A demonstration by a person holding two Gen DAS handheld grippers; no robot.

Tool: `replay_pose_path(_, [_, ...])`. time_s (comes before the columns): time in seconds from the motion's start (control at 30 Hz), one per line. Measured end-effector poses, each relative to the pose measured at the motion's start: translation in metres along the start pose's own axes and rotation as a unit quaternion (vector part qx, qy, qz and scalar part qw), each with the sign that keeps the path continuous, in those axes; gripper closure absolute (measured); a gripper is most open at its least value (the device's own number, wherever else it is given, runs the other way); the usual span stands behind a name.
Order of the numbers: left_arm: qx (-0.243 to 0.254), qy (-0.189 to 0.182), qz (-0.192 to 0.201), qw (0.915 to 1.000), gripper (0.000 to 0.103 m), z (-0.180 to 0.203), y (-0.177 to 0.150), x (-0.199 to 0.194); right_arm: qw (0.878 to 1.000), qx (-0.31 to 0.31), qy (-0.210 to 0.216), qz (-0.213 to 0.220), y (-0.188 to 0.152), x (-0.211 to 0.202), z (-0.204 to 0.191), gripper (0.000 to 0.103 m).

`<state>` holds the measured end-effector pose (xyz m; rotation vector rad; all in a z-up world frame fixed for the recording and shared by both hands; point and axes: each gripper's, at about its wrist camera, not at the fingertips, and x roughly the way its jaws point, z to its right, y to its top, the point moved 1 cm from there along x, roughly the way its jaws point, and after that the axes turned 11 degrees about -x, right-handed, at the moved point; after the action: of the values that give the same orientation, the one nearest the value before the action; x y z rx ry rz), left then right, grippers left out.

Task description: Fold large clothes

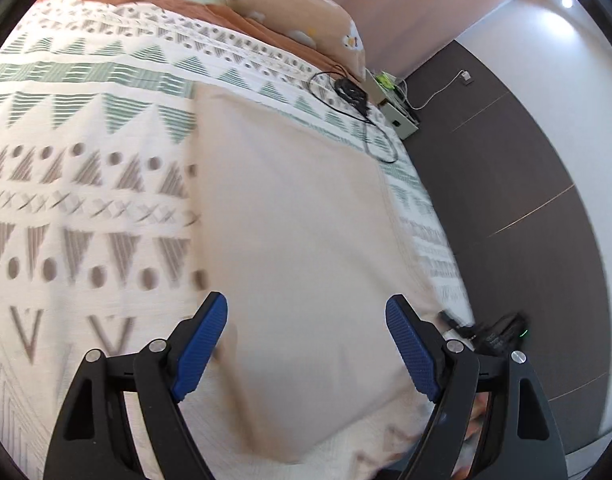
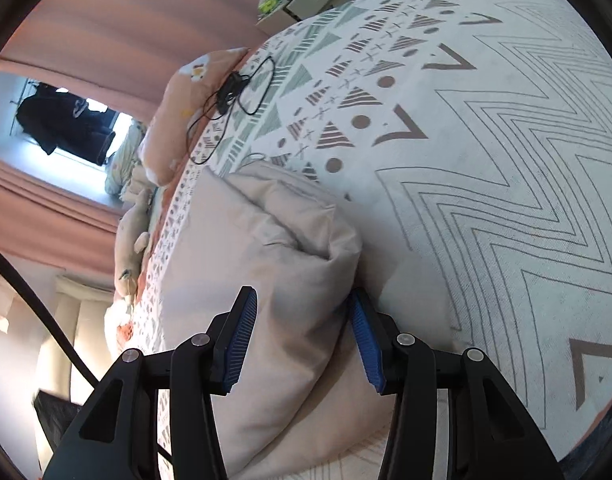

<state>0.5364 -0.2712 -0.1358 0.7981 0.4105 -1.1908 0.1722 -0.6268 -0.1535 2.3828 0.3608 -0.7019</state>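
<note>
**Beige garment on patterned bed: both grippers over it**

Item 1. Garment [image 1: 289,208]: large, plain beige cloth, spread flat on the bed [image 1: 85,184], lying near the bed's edge that borders the dark floor [image 1: 506,184]. In the right wrist view the same cloth [image 2: 273,248] shows a doubled-over, puffed fold with creases, resting on the bedspread.

Item 2. Left gripper [image 1: 306,344]: jaws released and spread wide, blue pads hovering over the flat cloth; nothing between them is pinched. View somewhat blurred.

Item 3. Right gripper [image 2: 301,336]: jaws part-way apart, standing either side of the bunched fold. The cloth fills the gap and the pads look to rest against it, but whether they truly clench it I cannot tell.

Item 4. Bedspread: white, with bands of green and brown triangles, dots, crosses and grey zigzag lines.

Item 5. Black cable [image 1: 346,108]: looped on the bed beyond the garment, toward the head end.

Item 6. Peach pillow [image 1: 301,12]: at the head end, beside the cable.

Item 7. Soft toy [image 2: 131,240]: lying along the bed's far edge.
</note>
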Motion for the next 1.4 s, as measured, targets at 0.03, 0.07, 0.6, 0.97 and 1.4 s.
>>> replay_pose_path(0.03, [0.000,-0.005,0.000,1.0000,0.021,-0.009,-0.006,0.004,1.000,-0.003,-0.001,-0.001,0.002,0.002,0.001,0.057])
replay_pose_path(0.07, [-0.007,-0.007,-0.003,0.9999,0.021,-0.018,-0.012,0.008,1.000,-0.010,-0.002,-0.004,0.004,0.003,0.000,0.057])
replay_pose_path(0.6, [0.000,-0.017,-0.035,0.9993,0.041,-0.017,-0.017,0.028,0.994,-0.102,0.030,0.026,-0.006,-0.040,-0.009,0.096])
replay_pose_path(0.97, [0.008,0.009,-0.048,0.9988,0.052,-0.021,-0.030,0.040,0.997,-0.058,0.030,0.030,-0.028,-0.073,0.034,0.097])
replay_pose_path(1.4, [-0.011,0.003,-0.051,0.9986,0.052,-0.028,-0.025,0.042,0.998,-0.032,0.048,-0.019,-0.030,-0.077,0.042,0.093])
